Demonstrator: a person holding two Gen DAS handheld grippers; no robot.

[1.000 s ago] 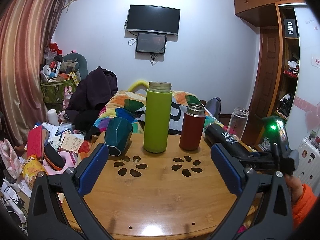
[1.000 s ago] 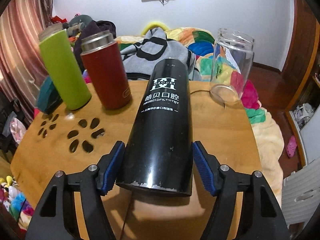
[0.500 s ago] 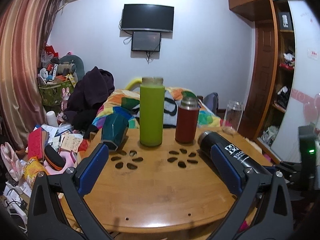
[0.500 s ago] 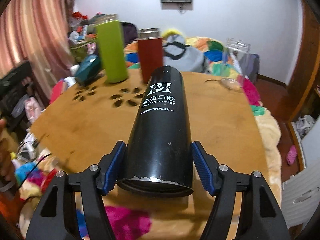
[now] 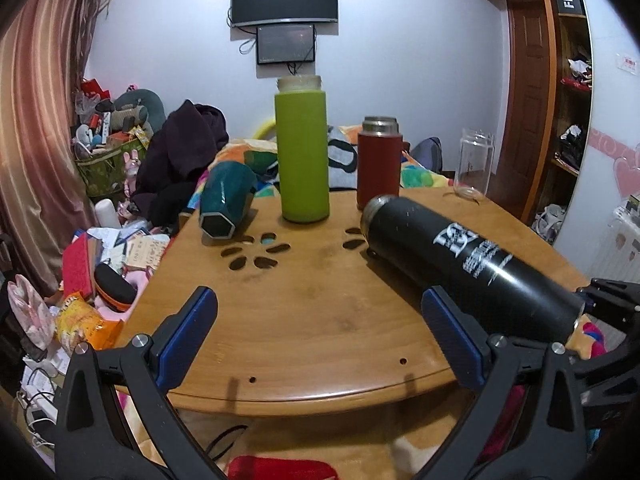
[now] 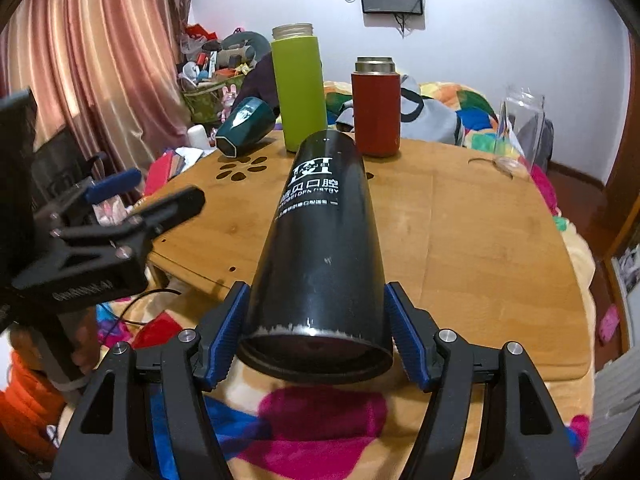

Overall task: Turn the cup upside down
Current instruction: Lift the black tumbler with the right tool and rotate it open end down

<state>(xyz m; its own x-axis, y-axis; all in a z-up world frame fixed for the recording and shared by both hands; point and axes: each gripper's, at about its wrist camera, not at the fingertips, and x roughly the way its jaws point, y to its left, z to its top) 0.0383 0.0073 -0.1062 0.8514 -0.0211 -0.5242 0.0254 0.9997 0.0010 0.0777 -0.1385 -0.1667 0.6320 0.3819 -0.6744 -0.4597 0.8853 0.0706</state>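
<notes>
My right gripper (image 6: 316, 336) is shut on a black cylindrical cup (image 6: 320, 240) with white lettering. It holds the cup near its base, lying roughly level above the front edge of the wooden table (image 6: 460, 240). The same cup (image 5: 472, 268) shows in the left wrist view, its steel-rimmed mouth pointing toward the table's middle. My left gripper (image 5: 320, 336) is open and empty over the table's near edge, left of the cup. It also shows in the right wrist view (image 6: 132, 200).
A tall green bottle (image 5: 302, 152), a red flask (image 5: 378, 164) and a clear glass jar (image 5: 474, 164) stand at the table's far side. A teal cup (image 5: 224, 204) lies tilted at the far left. Clutter and a bed surround the table.
My right gripper has pulled back toward the table's near edge with the black cup. My left gripper has also drawn back, so the table looks farther away.
</notes>
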